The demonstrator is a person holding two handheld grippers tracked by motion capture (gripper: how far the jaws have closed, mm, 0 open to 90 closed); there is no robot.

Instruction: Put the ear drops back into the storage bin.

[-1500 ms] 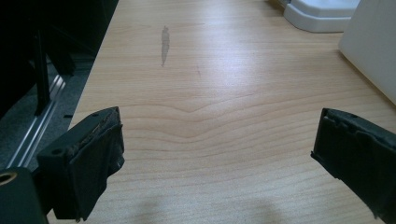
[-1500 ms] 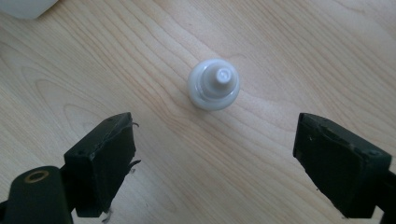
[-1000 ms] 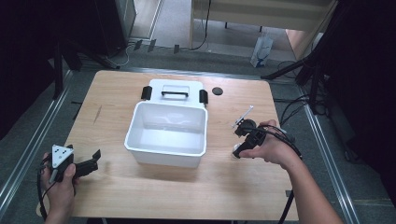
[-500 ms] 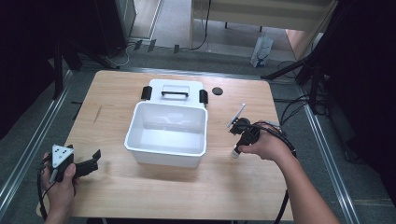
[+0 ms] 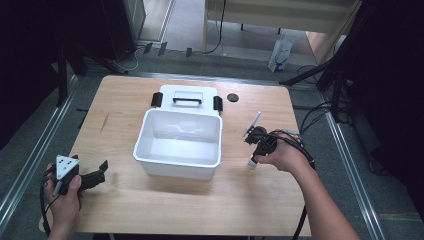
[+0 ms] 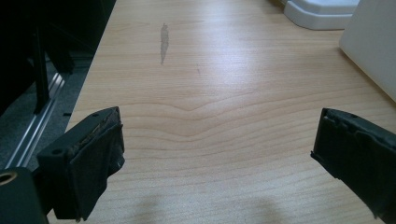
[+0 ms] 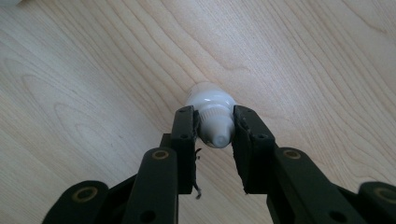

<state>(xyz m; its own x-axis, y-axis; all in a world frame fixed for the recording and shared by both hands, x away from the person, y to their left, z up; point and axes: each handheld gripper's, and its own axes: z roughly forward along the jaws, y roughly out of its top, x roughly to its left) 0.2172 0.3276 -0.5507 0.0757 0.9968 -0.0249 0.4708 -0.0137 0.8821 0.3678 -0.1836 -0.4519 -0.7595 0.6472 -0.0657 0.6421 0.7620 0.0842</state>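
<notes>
A small white bottle (image 7: 210, 100) stands on the wooden table (image 5: 150, 215), to the right of the white bin (image 5: 150, 125). My right gripper (image 7: 214, 127) comes down from above and is shut on the bottle's cap. In the high view the bottle (image 5: 252, 163) sits under the right gripper (image 5: 256, 156), right of the bin's front corner. My left gripper (image 5: 102, 169) lies low at the table's front left, open. Its jaws stand wide apart over bare wood in the left gripper view (image 6: 215, 154).
Behind the bin lies its white lid (image 5: 187, 97) with a black handle and black clips. A small black disc (image 5: 232, 97) sits on the table right of the lid. The bin's wall (image 6: 373, 51) and the lid (image 6: 322, 11) lie ahead of the left gripper. Metal rails run along both table sides.
My right hand has shifted slightly to the left while the bottle stays at about the same spot. The left gripper has not moved.
</notes>
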